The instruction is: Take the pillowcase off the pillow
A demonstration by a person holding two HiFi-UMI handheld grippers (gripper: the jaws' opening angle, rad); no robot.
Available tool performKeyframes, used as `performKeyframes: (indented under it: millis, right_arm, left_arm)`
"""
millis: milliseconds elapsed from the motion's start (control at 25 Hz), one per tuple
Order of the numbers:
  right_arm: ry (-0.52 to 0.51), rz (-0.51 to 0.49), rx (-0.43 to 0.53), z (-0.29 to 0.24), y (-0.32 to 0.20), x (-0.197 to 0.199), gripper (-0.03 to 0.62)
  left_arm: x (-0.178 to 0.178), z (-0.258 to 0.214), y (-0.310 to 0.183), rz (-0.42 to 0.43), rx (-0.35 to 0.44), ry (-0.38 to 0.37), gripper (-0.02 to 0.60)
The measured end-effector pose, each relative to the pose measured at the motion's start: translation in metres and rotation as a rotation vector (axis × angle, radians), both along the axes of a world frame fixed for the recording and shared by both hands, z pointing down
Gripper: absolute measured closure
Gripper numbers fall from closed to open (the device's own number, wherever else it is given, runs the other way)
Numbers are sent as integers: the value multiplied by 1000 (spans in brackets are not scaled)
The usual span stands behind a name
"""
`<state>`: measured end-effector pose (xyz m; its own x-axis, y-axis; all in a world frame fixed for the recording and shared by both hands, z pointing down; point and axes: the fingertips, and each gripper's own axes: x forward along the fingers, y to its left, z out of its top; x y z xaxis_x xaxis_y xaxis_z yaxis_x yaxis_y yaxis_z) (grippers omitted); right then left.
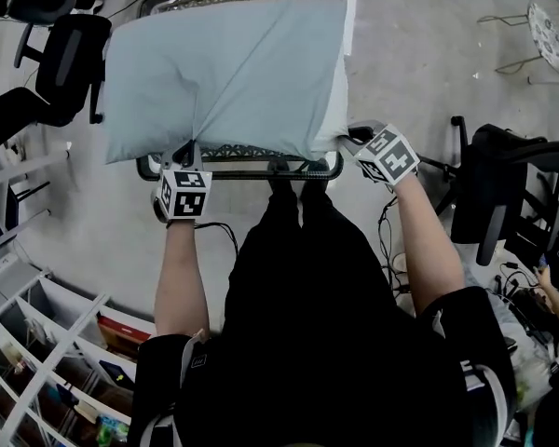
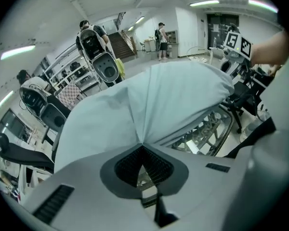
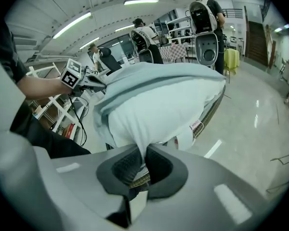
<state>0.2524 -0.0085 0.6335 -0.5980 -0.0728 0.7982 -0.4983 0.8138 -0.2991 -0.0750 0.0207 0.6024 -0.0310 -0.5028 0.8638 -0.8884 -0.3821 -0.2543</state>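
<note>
Gripping pillowcase (image 2: 159,100) fabric, the left gripper (image 2: 142,146) jaws are clenched (right gripper (image 3: 143,155) jaws clamp the pillow (image 3: 151,114) corner).

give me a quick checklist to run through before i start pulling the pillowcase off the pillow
1. Left gripper shut on the pillowcase: ok, blue fabric is pinched at its tips.
2. Right gripper shut on the pillow: ok, a white corner is between its pads.
3. Each gripper holds a different layer: ok, blue on the left, white on the right.
4. Open end of the pillowcase is on the right gripper's side: ok, bare pillow shows there.
5. Pillow supported: ok, it lies on the metal rack.
6. Far edge of the pillowcase free of the rack: cannot tell.
</note>
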Motion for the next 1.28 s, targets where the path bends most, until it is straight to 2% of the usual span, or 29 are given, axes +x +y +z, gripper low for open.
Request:
performKeyframes:
  millis: [120,200,240,360,480,560,640,680,760,800,1040,1080,1200,1240,1280]
  right_arm:
    - [16,42,30,-9,-20,10,565]
    - [-11,98,17,-15,-32,15,565]
    - [-35,117,3,-20,-36,15,565]
    - [-65,125,-5,-31,-41,7,565]
    - [-75,140,1,-40,-43,1,564]
    - [-83,144,9,-47,-42,-1,563]
    - [-82,142,26,-52,-43,-1,563]
    - [-73,138,37,-54,-43,-1,563]
    - [-45,122,54,-53,-44,0,563]
    - [-34,114,57,-52,-44,1,563]
    - [-6,86,58,-44,-39,7,565]
    - [1,87,60,-43,-37,9,565]
    - [36,105,78,-38,-37,21,565]
    - [28,117,64,-37,-37,25,565]
    - [14,126,38,-36,-36,26,564]
  left_arm:
    - [-32,-15,-22,-65,48,-75,578]
    - [-43,-33,-33,-93,93,-58,577]
    - [-35,-42,-37,-64,113,-27,577]
    - [36,-52,-41,135,115,85,566]
    - [126,-47,-38,323,67,219,453]
    - [167,-39,-39,403,44,232,416]
    - [183,-26,-45,445,26,173,413]
    - [184,-21,-48,453,19,138,426]
    - [177,-16,-50,450,4,105,523]
    - [172,-15,-49,445,-7,103,552]
    - [129,-5,-35,375,-41,70,573]
    - [120,-3,-34,358,-41,42,573]
    - [62,4,-33,269,-41,-139,578]
    - [42,4,-31,223,-47,-116,578]
    - [29,1,-29,177,-54,-34,578]
